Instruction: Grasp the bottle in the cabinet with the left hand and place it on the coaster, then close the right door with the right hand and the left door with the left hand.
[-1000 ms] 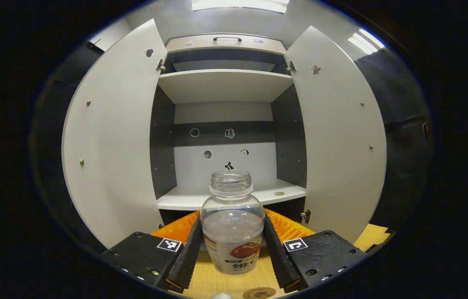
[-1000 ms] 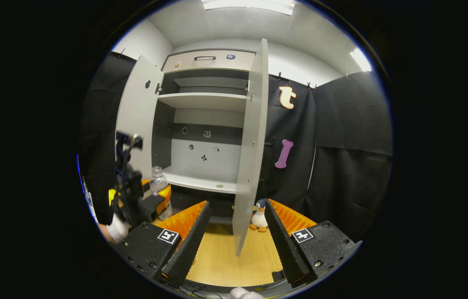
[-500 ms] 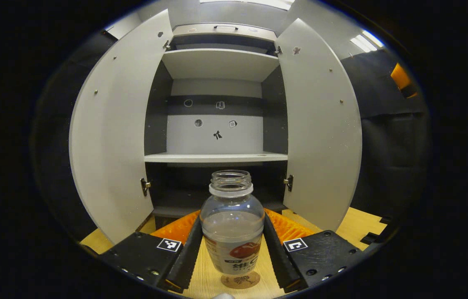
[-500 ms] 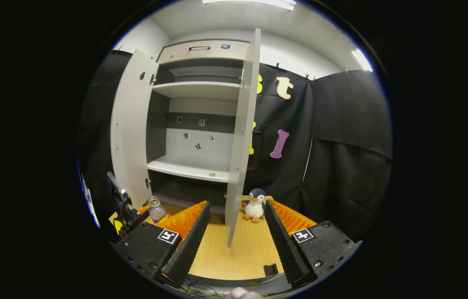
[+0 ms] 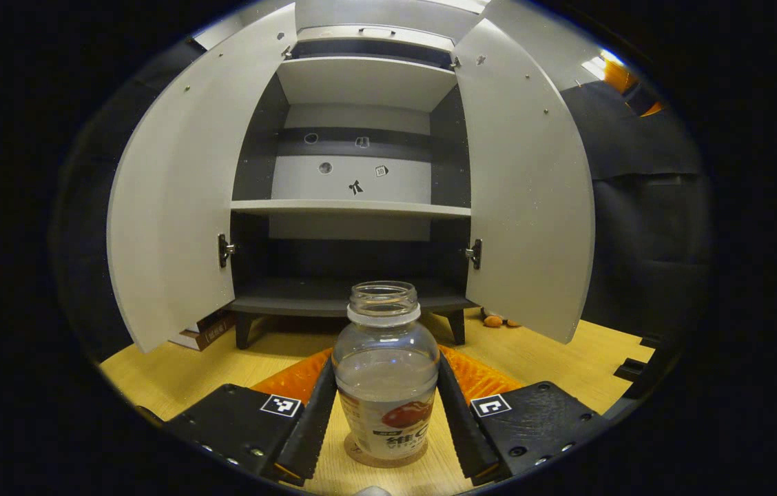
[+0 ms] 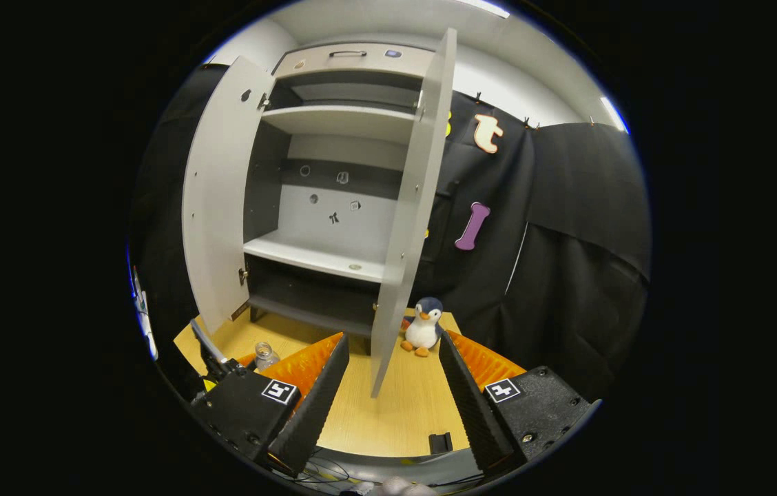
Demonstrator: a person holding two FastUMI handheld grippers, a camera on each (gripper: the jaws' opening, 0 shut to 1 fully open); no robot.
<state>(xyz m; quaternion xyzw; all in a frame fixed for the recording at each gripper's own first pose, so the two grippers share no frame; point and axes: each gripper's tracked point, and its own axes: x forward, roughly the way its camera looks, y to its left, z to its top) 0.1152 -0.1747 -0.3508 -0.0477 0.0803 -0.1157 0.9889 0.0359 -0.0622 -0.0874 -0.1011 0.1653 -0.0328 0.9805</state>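
A clear uncapped bottle (image 5: 384, 375) with a red-and-white label stands upright between my left gripper's (image 5: 384, 420) fingers, which press on both its sides. Its base sits on or just over the round brown coaster (image 5: 383, 459) on the wooden table. Ahead, the grey cabinet (image 5: 354, 207) has its left door (image 5: 175, 200) and right door (image 5: 523, 186) swung wide open. In the right gripper view, my right gripper (image 6: 388, 396) is open and holds nothing, with the right door's edge (image 6: 409, 227) ahead of it. The bottle's (image 6: 265, 355) neck peeks out at lower left there.
A plush penguin (image 6: 423, 329) sits on the wooden table (image 6: 395, 413) by the cabinet's right foot. A small round thing (image 6: 355, 266) lies on the cabinet's middle shelf. Books (image 5: 201, 329) lie under the left door. A small black block (image 6: 438, 442) rests near the table's front edge.
My left gripper has come down with the bottle, from shelf height to the table, and the coaster is now under the bottle. The right gripper has drifted slightly and stays open.
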